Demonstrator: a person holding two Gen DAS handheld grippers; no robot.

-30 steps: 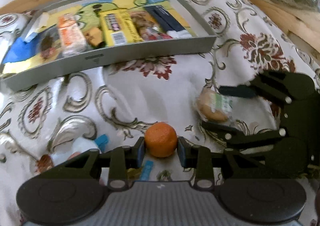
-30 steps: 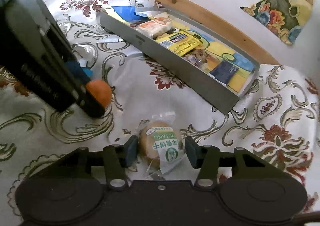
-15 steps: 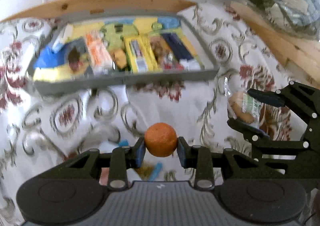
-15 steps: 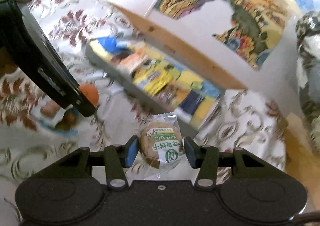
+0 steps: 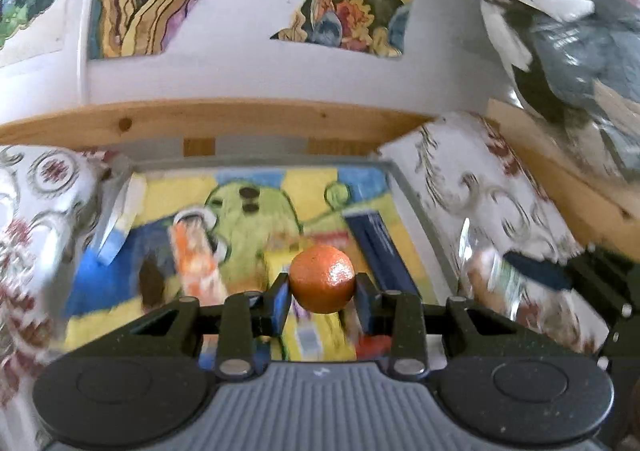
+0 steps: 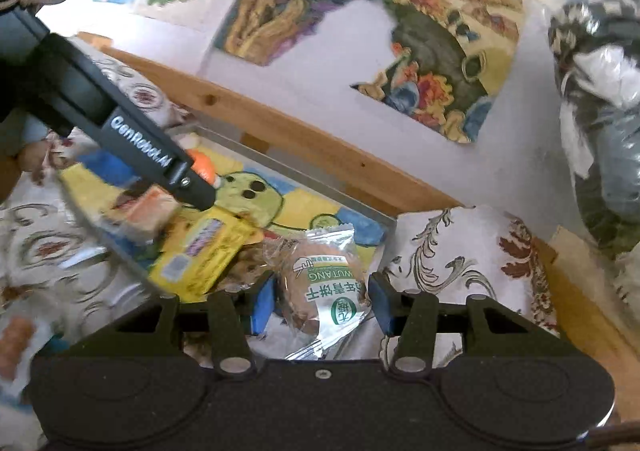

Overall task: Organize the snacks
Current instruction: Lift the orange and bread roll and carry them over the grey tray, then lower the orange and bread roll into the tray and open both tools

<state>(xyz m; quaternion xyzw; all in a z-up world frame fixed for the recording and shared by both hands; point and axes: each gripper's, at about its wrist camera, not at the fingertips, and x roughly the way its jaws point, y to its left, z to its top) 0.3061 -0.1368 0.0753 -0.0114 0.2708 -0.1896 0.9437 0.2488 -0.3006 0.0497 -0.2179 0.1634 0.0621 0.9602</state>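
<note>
My left gripper [image 5: 322,297] is shut on a small orange mandarin [image 5: 322,278], held up over the grey snack tray [image 5: 416,211]. In the right wrist view that same gripper reaches in from the left, with the mandarin [image 6: 204,167] peeking out at its tip. My right gripper [image 6: 322,301] is shut on a clear-wrapped round biscuit with a green label [image 6: 320,283], held above the tray's near right corner. Inside the tray lie a yellow packet [image 6: 200,251], an orange-white packet [image 5: 196,263] and a dark blue packet [image 5: 376,247].
The tray has a colourful cartoon lining [image 5: 248,219] and rests on a floral cloth [image 6: 452,251]. A wooden rail [image 5: 216,121] and a wall with pictures stand just behind it. A bagged bundle [image 5: 568,31] sits high on the right.
Both grippers have lifted their snacks off the cloth and carried them forward. They now hang over the tray, which looks much closer than before.
</note>
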